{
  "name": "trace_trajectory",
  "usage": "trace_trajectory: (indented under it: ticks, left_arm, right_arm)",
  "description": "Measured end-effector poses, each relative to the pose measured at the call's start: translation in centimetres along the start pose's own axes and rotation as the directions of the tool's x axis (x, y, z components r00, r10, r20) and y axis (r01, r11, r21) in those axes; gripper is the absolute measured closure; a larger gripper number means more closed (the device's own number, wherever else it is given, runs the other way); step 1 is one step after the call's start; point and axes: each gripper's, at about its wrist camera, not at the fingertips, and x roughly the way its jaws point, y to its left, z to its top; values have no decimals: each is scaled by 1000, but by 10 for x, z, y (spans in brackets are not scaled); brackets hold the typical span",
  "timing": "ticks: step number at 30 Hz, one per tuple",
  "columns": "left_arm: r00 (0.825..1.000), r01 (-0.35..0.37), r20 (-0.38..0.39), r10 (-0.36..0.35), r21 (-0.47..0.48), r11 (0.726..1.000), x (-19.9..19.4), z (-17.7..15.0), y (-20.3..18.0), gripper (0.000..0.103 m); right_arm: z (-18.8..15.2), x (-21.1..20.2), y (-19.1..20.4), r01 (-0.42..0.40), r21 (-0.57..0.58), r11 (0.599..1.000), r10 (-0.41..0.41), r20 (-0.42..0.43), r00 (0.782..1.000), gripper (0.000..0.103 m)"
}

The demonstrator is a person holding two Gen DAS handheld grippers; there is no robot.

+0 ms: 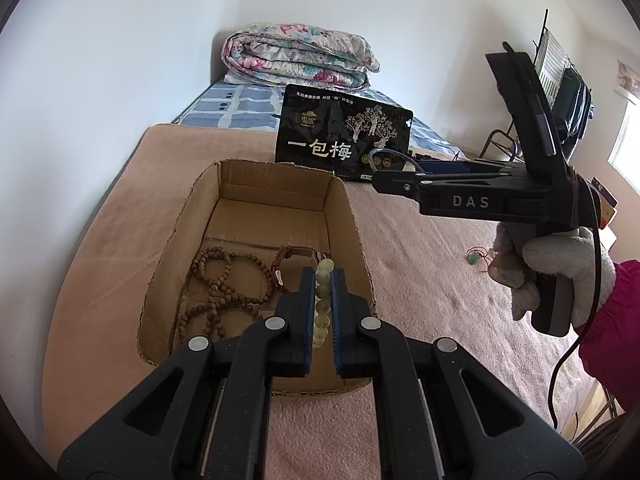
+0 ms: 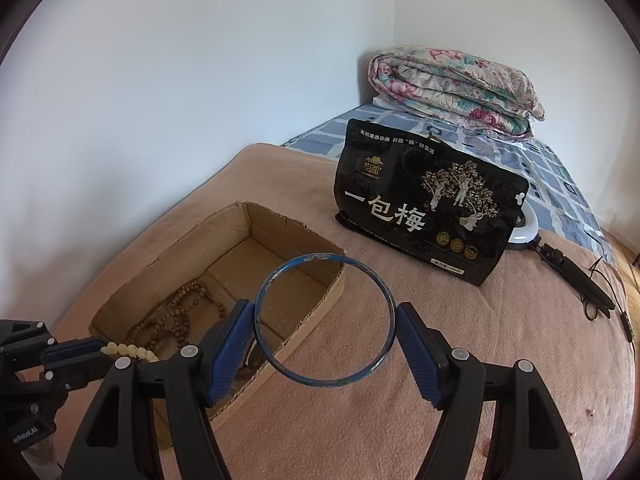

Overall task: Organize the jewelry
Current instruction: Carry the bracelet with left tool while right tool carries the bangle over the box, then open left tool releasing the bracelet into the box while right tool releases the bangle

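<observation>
While left gripper pinches pale bead bracelet over cardboard box, right gripper clamps blue bangle.

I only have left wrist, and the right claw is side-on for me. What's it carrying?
Observer: The right claw is clamped across a blue bangle, one pad on each side.
Operator: Is it over the box?
Observer: Partly. In right wrist its left part overlaps the cardboard box corner; the rest shows against the pink blanket.
Operator: Anything behind the black bag?
Observer: A white ring-shaped thing with a black handle pokes out behind the black bag.
</observation>
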Motion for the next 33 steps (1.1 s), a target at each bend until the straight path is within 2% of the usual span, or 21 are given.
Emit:
trace_trajectory:
  ticks: [20, 21, 23, 24, 25, 27, 33]
  left_arm:
    - [1000, 8, -24, -8, 7, 1000, 9, -4, 4, 98]
    - [999, 20, -30, -20, 7, 1000, 10, -4, 3, 98]
    - [999, 16, -35, -15, 7, 1000, 11, -4, 2, 98]
    - [999, 12, -38, -12, 9, 1000, 11, -4, 1, 95]
    - [999, 7, -40, -7, 10, 1000, 12, -5, 1, 85]
    - [999, 0, -32, 0, 8, 1000, 11, -5, 0, 76]
    - [999, -9, -31, 10, 7, 1000, 10, -5, -1, 76]
  right_arm:
    - [22, 49, 21, -59, 19, 998, 59, -16, 998, 28]
    - [22, 49, 22, -58, 20, 998, 58, -13, 998, 27]
    - [23, 49, 21, -51, 26, 998, 51, -6, 999, 17]
    - [23, 48, 20, -50, 30, 998, 50, 1, 999, 16]
    - [23, 47, 20, -51, 34, 998, 51, 5, 999, 16]
    - [23, 46, 19, -52, 38, 998, 52, 7, 999, 16]
    - [20, 40, 16, -49, 39, 998, 49, 5, 999, 16]
